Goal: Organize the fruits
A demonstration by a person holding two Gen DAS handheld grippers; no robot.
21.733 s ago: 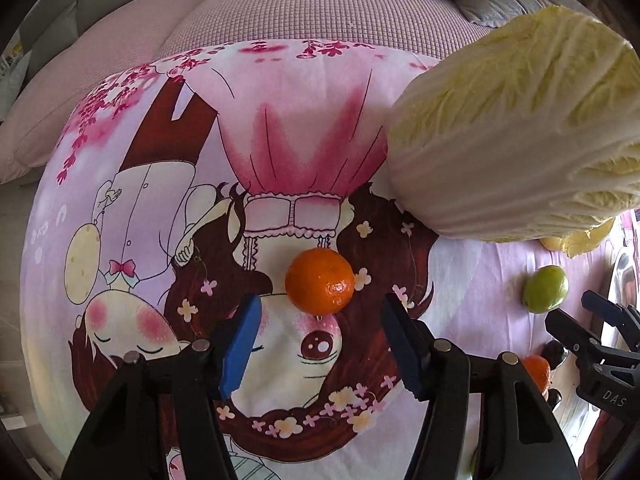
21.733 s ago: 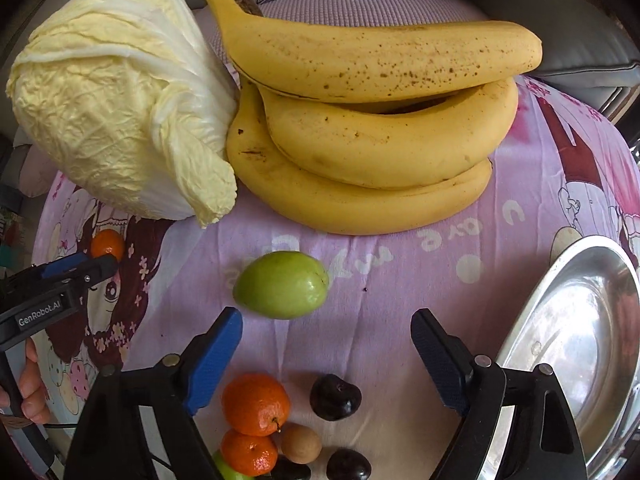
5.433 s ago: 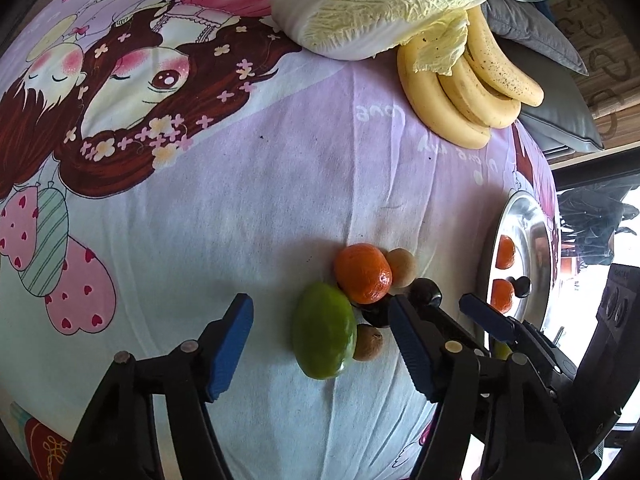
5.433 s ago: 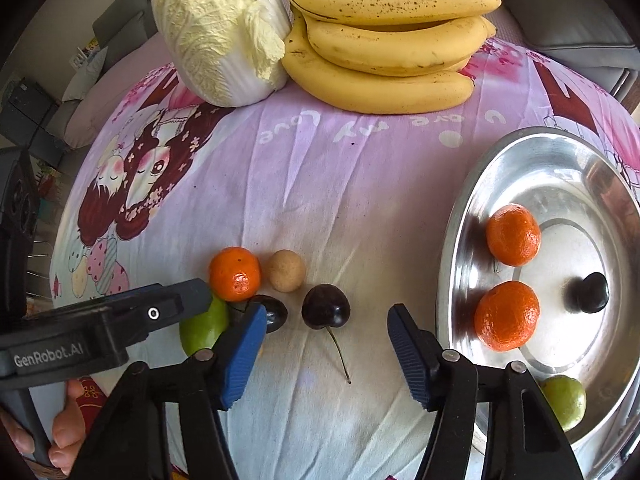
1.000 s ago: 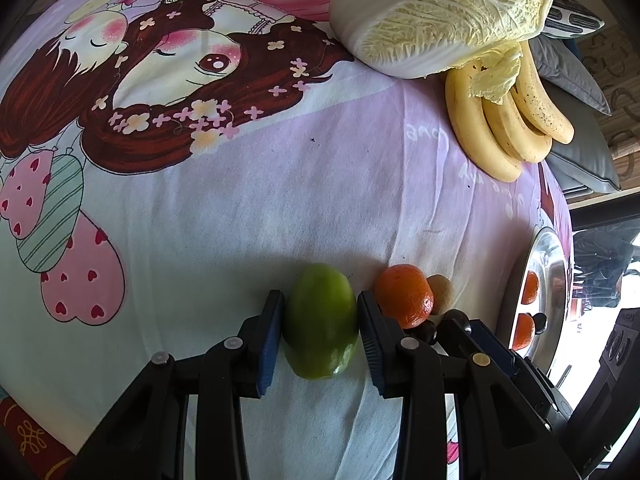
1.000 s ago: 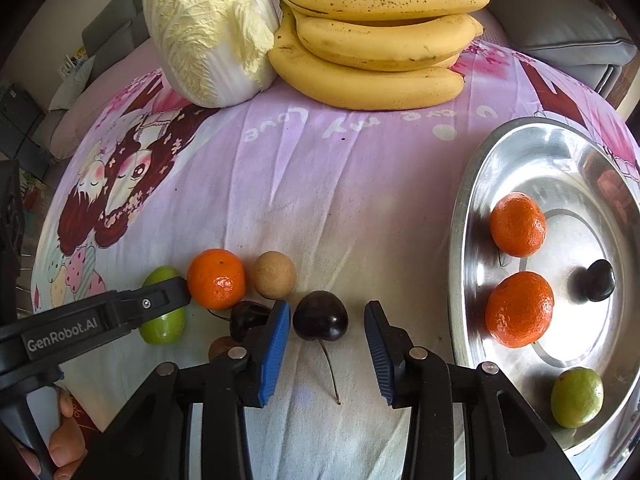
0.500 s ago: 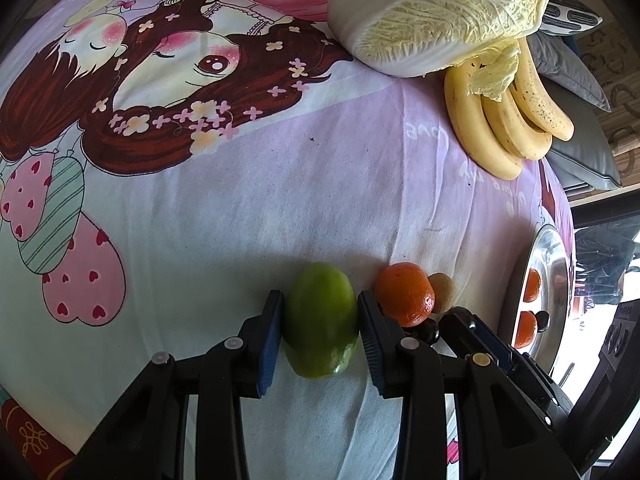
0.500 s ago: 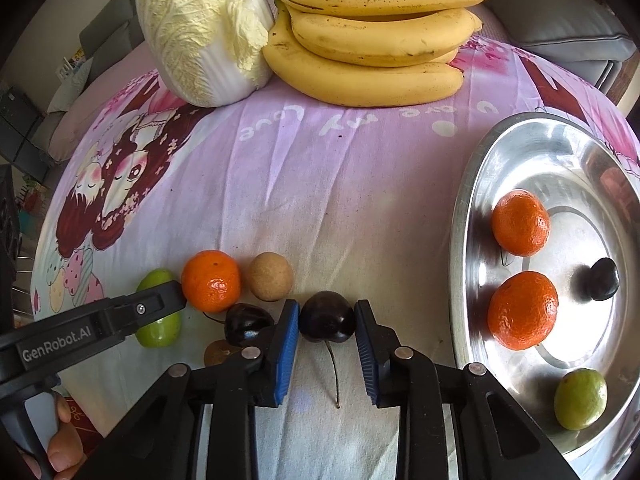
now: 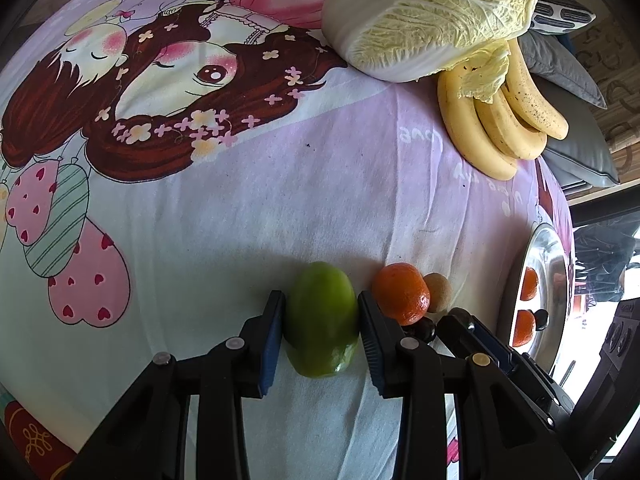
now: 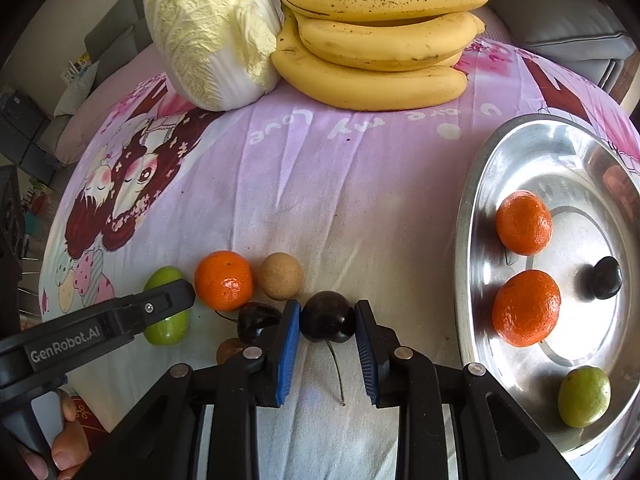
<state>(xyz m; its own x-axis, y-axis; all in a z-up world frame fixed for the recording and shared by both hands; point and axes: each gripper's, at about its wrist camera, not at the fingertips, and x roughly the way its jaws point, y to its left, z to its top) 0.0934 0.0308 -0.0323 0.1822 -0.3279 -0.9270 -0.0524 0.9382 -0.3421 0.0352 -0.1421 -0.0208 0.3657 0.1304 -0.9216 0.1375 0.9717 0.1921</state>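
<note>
Your left gripper (image 9: 321, 322) was clamped on the green fruit (image 9: 322, 318), both blue pads flat against its sides, at the near edge of the printed cloth (image 9: 280, 184). Its black arm, seen from the right wrist camera, bore the white lettering "GenRobot.AI", and a bare fingertip of your hand (image 10: 68, 450) showed under it.

Your right gripper (image 10: 327, 322) had just been closing, and its pads pressed on the dark cherry (image 10: 328, 322), whose stem trailed toward you between the fingers. Just left of that cherry lay a second dark cherry (image 10: 256, 320), partly behind the left finger, with a small brown fruit (image 10: 230, 350) nearer you. A tangerine (image 10: 224, 280) and a tan round fruit (image 10: 281, 276) sat touching each other just behind them.

The cloth read "Love" and "my Love" in pale script near its far edge, where the napa cabbage (image 10: 208, 32) leaned against the bananas (image 10: 380, 40).

At the cloth's right edge the steel tray (image 10: 472, 208) held two tangerines (image 10: 524, 222), one dark cherry (image 10: 606, 278) and one green fruit (image 10: 584, 396), all apart from each other.
</note>
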